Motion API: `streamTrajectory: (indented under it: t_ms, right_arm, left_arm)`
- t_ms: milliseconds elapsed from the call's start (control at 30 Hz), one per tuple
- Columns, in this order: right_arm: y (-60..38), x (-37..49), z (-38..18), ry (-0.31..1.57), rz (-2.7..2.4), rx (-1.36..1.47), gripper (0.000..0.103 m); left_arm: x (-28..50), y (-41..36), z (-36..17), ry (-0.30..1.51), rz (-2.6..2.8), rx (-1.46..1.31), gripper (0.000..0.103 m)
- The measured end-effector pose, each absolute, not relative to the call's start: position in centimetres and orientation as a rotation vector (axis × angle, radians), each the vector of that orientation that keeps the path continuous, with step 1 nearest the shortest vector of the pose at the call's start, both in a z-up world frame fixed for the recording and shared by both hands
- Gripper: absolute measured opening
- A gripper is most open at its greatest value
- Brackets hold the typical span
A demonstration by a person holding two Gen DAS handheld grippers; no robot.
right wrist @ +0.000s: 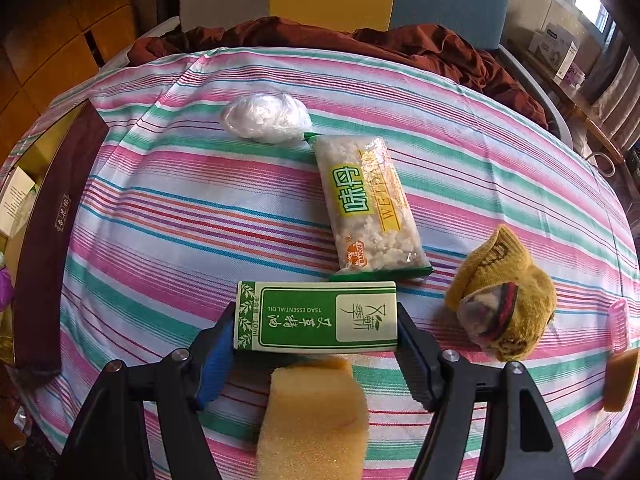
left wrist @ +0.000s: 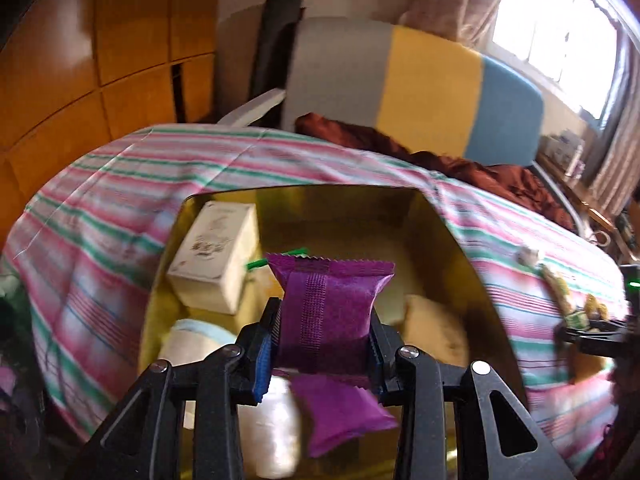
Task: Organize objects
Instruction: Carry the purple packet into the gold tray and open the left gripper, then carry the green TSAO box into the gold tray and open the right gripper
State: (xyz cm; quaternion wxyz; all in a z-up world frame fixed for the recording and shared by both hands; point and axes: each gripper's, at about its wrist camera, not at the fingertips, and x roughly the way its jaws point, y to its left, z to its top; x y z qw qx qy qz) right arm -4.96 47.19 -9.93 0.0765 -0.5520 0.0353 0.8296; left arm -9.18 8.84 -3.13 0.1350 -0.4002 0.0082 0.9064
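The left gripper (left wrist: 325, 344) is clamped onto a purple sachet (left wrist: 330, 308), squeezed in at the middle by the two pads, and it's held right over an open gold-lined box (left wrist: 452, 232) that sits on the striped cloth (left wrist: 100, 208) of the bed. Inside the box a white carton (left wrist: 214, 256) is parked in the far left corner, a second purple sachet (left wrist: 340, 416) is seen lower down below the gripper, and some pale, blurry bits are scattered around it that can't really be identified. Over on the right wrist view, the right gripper (right wrist: 316, 320) is wrapped around a green-and-white essential oil box (right wrist: 316, 316), gripped by its two short ends, flat against the striped cloth (right wrist: 160, 220). A yellow sponge (right wrist: 312, 416) is sitting just in front of the camera, under the held box and touching it as far as can be told. Just past the oil box a clear snack packet (right wrist: 368, 204) is laid out lengthwise, with a balled-up white plastic bag (right wrist: 266, 118) at its far end. A mustard knitted sock (right wrist: 504, 300) is bunched up toward the right edge, with a pink hair roller (right wrist: 620, 326) and a brownish block (right wrist: 620, 380) beside it. The dark maroon side of the box (right wrist: 60, 240) is seen along the left edge.
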Motion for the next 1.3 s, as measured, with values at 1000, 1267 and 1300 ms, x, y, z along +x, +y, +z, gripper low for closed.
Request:
streamTrajectory:
  t_ms: [1000, 1267, 1300]
  right_arm:
    - [43.0, -4.3, -7.8, 0.059, 2.621, -1.630, 0.073]
    - [40.0, -4.0, -5.8, 0.084, 2.708, -1.564, 0.073]
    - [39.3, -4.0, -5.4, 0.086, 2.728, -1.555, 0.073]
  left_arm:
    - [-5.0, 4.6, -2.1, 0.030, 2.693, -1.072, 0.063]
    - [-4.3, 4.3, -1.5, 0.012, 2.698, -1.045, 0.063]
    - [-4.3, 4.2, -1.5, 0.009, 2.699, -1.042, 0.063]
